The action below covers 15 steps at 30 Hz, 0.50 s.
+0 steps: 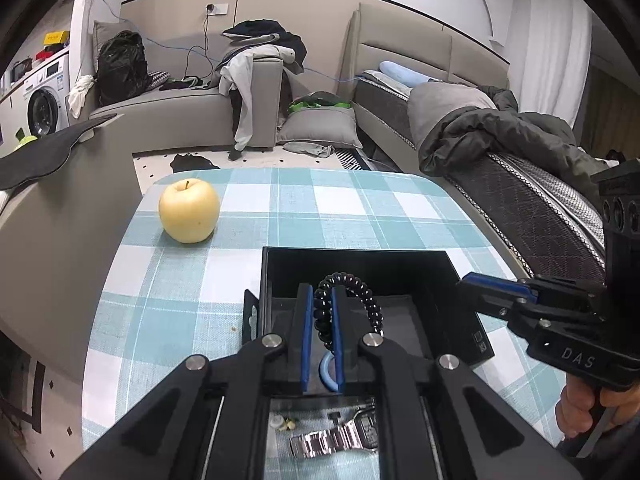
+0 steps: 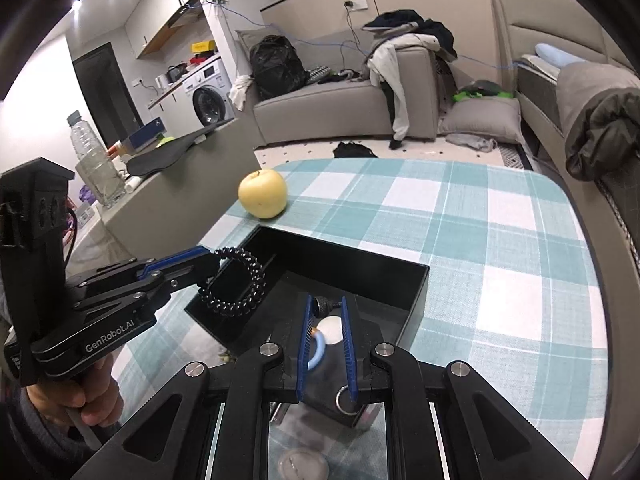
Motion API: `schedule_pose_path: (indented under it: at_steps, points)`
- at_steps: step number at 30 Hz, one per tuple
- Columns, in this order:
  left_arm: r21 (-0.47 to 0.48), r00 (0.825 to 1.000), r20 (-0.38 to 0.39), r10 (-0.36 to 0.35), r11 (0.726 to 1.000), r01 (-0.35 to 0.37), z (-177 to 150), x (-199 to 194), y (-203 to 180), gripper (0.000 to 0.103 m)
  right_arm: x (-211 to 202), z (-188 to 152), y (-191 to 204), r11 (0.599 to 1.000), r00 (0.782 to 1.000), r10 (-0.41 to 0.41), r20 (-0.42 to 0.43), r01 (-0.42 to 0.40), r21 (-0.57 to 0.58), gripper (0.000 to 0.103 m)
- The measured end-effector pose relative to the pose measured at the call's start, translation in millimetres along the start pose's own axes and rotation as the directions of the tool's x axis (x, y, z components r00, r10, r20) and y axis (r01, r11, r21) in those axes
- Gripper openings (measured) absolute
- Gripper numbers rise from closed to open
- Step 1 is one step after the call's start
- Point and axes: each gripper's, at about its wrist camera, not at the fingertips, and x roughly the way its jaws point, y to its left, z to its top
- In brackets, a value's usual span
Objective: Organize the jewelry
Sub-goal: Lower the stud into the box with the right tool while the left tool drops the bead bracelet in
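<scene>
A glossy black coil bracelet (image 1: 352, 304) hangs pinched in the fully closed left gripper (image 1: 322, 300), at lower centre of the frame over the open black box (image 1: 464, 280). A light-blue ring (image 1: 326, 372) lies inside the box. The right gripper (image 2: 325, 320), nearly closed, clamps a small dark knurled piece (image 2: 322, 305). A yellow apple (image 1: 189, 211) sits upper left on the checked tablecloth (image 1: 360, 208); a silver watch (image 1: 340, 436) lies at bottom.

One black open box (image 1: 472, 280) on the checked surface (image 1: 360, 208); one yellow apple (image 1: 189, 211) beyond its far left corner. One black coil bracelet (image 1: 360, 292) over the box, one pale blue ring (image 1: 326, 372) at its near side. One steel watch (image 1: 340, 436) and one small pale earring cluster (image 1: 285, 424) lie nearer than the box; grippers: two.
</scene>
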Motion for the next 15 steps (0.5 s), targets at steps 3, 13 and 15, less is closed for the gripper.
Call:
schedule_pose_path:
  at_steps: [3,13,15]
  points:
    - [0.005,1.000,-0.015,-0.001,1.000,0.001,-1,6,-1,0.004,11,-3,-1,1.000,1.000,-0.001,-0.031,0.001,0.001,0.014]
    - [0.012,0.999,-0.044,0.007,1.000,-0.007,-6,13,1,0.004,32,-3,8,1.000,0.995,0.008,-0.103,-0.011,-0.029,0.014]
    - [0.013,0.999,-0.046,0.011,1.000,-0.010,-6,14,1,0.004,38,-4,9,0.999,0.993,0.009,-0.121,-0.012,-0.029,0.014]
